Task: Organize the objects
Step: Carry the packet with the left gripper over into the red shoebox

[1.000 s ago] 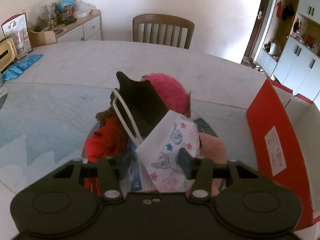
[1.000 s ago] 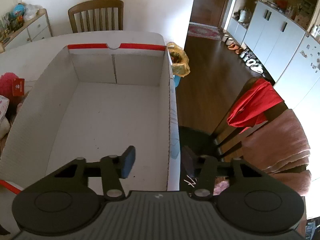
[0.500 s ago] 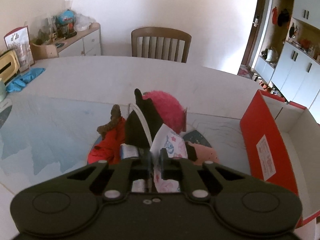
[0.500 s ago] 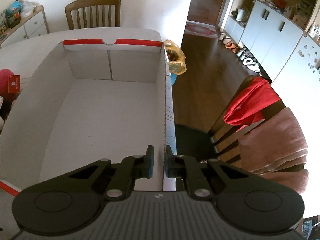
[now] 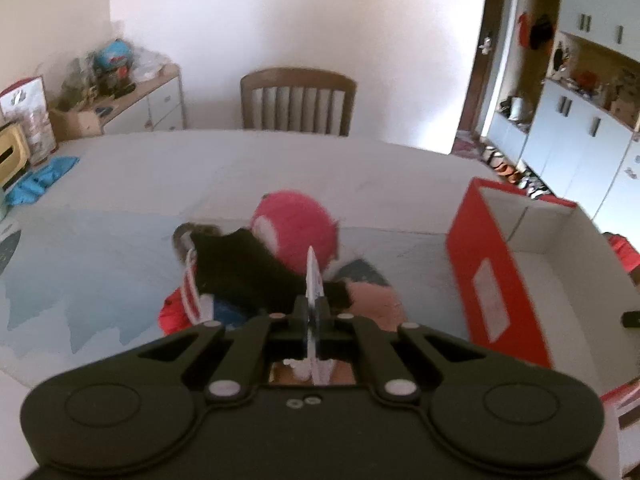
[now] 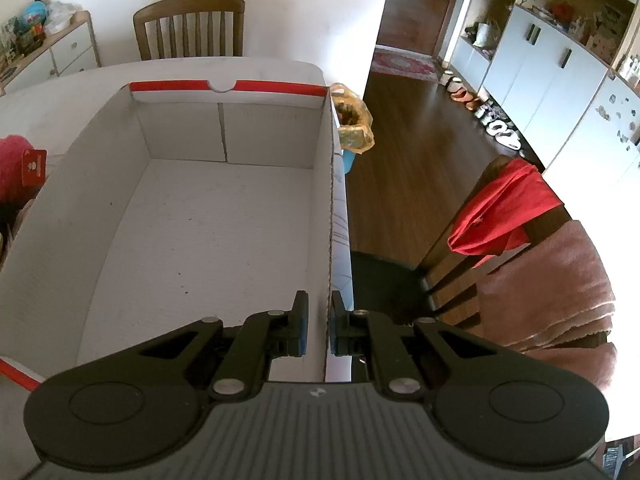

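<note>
My left gripper (image 5: 314, 310) is shut on a white patterned paper bag (image 5: 313, 276), seen edge-on and lifted above a pile on the table: a pink plush (image 5: 294, 226), a black cloth (image 5: 244, 276), a red garment (image 5: 172, 314) and a peach item (image 5: 374, 300). My right gripper (image 6: 318, 322) is shut on the right wall (image 6: 331, 216) of the open red-and-white cardboard box (image 6: 208, 236), near its front corner. The box is empty inside. It also shows in the left wrist view (image 5: 492, 280), to the right of the pile.
A wooden chair (image 5: 298, 100) stands behind the table. A sideboard (image 5: 132, 100) with clutter is at back left, and a blue cloth (image 5: 36, 180) lies on the table's left. Right of the box is a chair (image 6: 512, 216) draped with red and pink cloths, over dark floor.
Both grippers closed: the left on the paper bag, which it lifted and turned edge-on, the right on the box wall. The left view shifted up and back.
</note>
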